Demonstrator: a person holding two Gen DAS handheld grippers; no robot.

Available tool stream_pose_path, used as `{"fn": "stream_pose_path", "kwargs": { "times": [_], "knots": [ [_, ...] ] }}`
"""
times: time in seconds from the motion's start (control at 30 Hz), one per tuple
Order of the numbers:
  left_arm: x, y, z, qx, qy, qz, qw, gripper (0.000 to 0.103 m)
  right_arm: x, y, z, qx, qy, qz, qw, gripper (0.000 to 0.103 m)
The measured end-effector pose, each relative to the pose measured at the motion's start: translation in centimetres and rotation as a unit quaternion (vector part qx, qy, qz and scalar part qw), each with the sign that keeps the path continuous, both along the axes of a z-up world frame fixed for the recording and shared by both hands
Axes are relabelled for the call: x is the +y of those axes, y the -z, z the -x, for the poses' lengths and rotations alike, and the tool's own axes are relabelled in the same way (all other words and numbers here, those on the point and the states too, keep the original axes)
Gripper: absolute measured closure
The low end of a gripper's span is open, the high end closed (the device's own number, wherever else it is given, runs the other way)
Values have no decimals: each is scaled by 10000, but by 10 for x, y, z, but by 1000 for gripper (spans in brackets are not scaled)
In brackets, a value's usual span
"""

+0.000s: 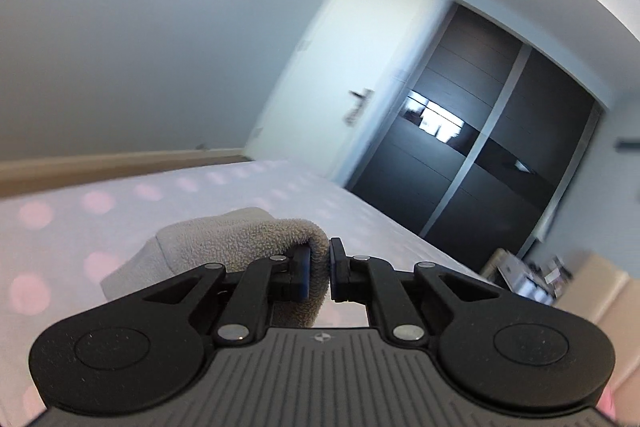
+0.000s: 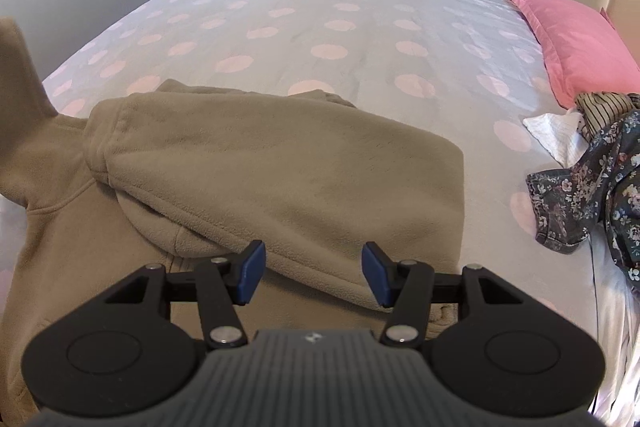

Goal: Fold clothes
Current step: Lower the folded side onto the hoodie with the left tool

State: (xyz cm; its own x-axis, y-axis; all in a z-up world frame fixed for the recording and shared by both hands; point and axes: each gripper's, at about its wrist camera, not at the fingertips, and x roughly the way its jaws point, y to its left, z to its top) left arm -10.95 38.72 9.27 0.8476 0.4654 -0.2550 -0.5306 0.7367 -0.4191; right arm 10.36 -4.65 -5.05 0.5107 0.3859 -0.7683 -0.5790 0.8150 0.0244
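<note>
Left gripper (image 1: pixel 320 269) pinches only a thin edge of the beige fleece (image 2: pixel 280 163) on the bed (image 2: pixel 340 19), right gripper (image 2: pixel 313 273) gapes empty above it, so I risk fabric slipping mid-fold.

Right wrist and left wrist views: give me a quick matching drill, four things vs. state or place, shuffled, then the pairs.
Things:
1. left gripper
2. right gripper
3. pink pillow
4. floral garment

States or places:
A. open, over the beige fleece
B. at the head of the bed, by the headboard
C. shut on a fold of beige fleece
D. crumpled at the bed's right edge

Pairs: 1-C, 2-A, 3-B, 4-D
</note>
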Motion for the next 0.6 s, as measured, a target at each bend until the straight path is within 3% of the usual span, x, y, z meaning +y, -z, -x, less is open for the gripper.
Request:
{"fn": "stream_pose_path", "kwargs": {
  "times": [0.13, 0.27, 0.4, 0.47, 0.6],
  "knots": [
    [-60, -1, -52, 405, 964, -668, 9923, 96, -10, -3, -4, 5, 119, -87, 9999, 46],
    [-128, 27, -98, 960, 1743, -1283, 9716, 96, -16, 0, -11, 97, 250, -101, 9996, 45],
    [-180, 67, -130, 1527, 2234, -1501, 9509, 97, -18, 8, -18, 258, 394, -108, 9988, 45],
    [-201, 89, -146, 1883, 2395, -1830, 9347, 97, -17, 15, -20, 262, 483, 0, 9985, 45],
    [-245, 131, -156, 2695, 2749, -2593, 8858, 97, -13, 35, -19, 227, 654, 480, 9964, 42]
  ]
}}
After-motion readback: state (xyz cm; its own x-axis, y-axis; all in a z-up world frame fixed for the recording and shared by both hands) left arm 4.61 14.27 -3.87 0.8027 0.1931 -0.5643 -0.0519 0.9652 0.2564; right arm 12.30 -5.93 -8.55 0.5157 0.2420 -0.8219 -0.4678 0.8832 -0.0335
